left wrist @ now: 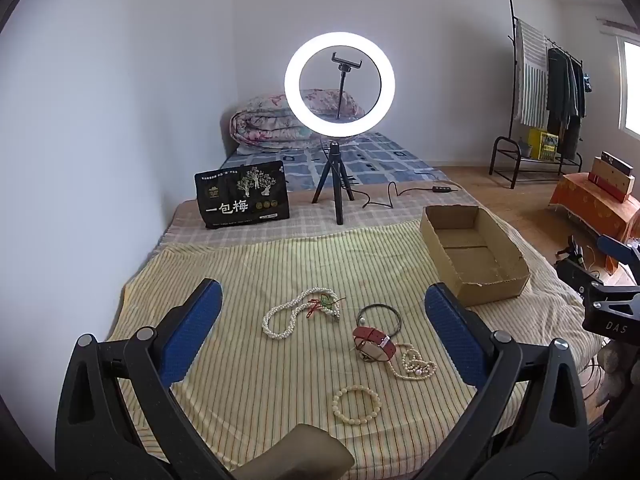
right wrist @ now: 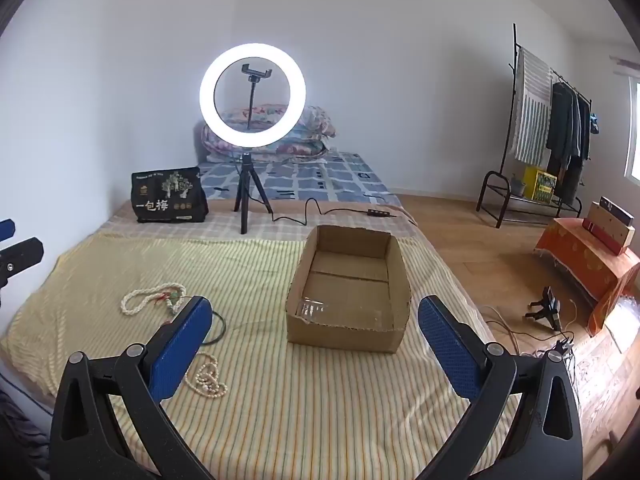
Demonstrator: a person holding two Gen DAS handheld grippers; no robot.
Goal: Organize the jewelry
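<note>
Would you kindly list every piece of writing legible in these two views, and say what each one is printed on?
"一包梅": large white characters on the black printed pouch standing at the back of the bed, beside the ring light's black tripod.
"DAS": pale letters on the black body of the right claw, at the left wrist view's right edge.
Too small or blurred to read: the pouch's fine print and round badges, the yellow crate under the clothes rack, and the stacked boxes on the orange-draped stand.

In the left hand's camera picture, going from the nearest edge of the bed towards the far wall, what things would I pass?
Bead bracelet → red-strapped watch → long white bead necklace → cardboard box → black snack bag → ring light on its tripod → folded quilt.
</note>
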